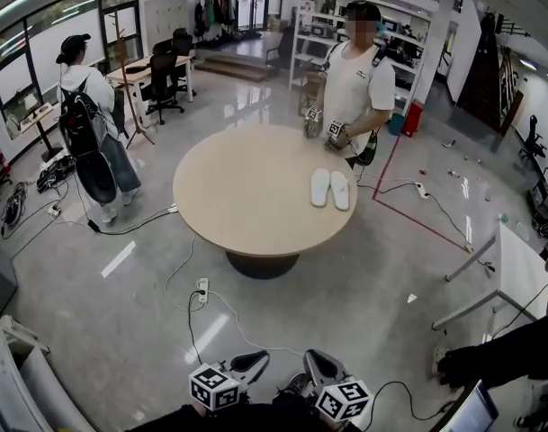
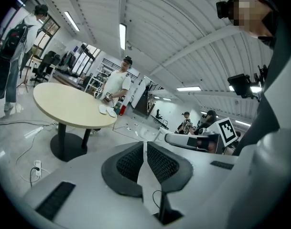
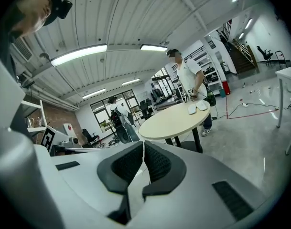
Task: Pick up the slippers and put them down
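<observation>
White slippers [image 1: 330, 189] on table [image 1: 233, 192] | well apart from fingers [image 2: 128, 163] | both pairs closed, empty

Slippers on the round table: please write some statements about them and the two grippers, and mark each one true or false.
The white slippers lie side by side on the round table. True.
The left gripper holds one slipper. False: it is shut with nothing between its jaws.
The right gripper is shut and empty. True.
The person with a backpack stands at the table's right in the head view. False: at its left.
</observation>
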{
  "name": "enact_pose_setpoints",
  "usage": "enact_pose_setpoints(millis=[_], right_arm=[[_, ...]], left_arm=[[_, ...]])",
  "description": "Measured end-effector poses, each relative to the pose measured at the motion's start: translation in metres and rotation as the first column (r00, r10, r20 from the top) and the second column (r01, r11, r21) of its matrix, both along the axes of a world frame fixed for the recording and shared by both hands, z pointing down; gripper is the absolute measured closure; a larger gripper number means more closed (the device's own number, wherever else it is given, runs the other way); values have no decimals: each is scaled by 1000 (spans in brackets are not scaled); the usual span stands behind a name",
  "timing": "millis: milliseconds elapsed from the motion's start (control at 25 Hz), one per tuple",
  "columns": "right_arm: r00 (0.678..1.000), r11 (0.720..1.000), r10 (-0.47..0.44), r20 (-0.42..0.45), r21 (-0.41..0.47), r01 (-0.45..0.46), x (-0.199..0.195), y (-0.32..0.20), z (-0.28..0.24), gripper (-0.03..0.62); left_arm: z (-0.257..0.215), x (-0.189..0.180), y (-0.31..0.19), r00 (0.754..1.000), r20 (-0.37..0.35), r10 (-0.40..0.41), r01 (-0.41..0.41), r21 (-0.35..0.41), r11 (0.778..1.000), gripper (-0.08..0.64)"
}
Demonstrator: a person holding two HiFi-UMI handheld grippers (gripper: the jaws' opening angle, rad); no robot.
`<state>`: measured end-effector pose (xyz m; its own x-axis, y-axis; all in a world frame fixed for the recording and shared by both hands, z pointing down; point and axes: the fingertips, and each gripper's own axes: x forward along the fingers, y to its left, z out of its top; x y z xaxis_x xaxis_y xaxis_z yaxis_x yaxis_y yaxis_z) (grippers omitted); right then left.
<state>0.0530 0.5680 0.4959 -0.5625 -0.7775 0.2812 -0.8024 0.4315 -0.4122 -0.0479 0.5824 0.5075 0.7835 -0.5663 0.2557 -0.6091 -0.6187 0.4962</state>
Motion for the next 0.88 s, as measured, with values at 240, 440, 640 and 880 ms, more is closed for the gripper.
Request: enact_pose_setpoints(millis=[240,440,640,880], right_arm=[[1000,999,-11,6,30,11,84,-77,-15,575],[1000,999,-16,6,41,16,136,-119,-18,575],[999,999,12,31,30,-13,175,-144,-8,575],[999,999,28,42,21,-29,203,-168,1,575]], left_arm=[[-16,87,-75,1000,18,-13,12,42,999,534],[-20,141,-120,1000,24,-10,9,49,999,534],[-14,172,-148,999,41,-17,15,44,999,532],[-7,202,-178,999,48,-2,1,27,1000,532]])
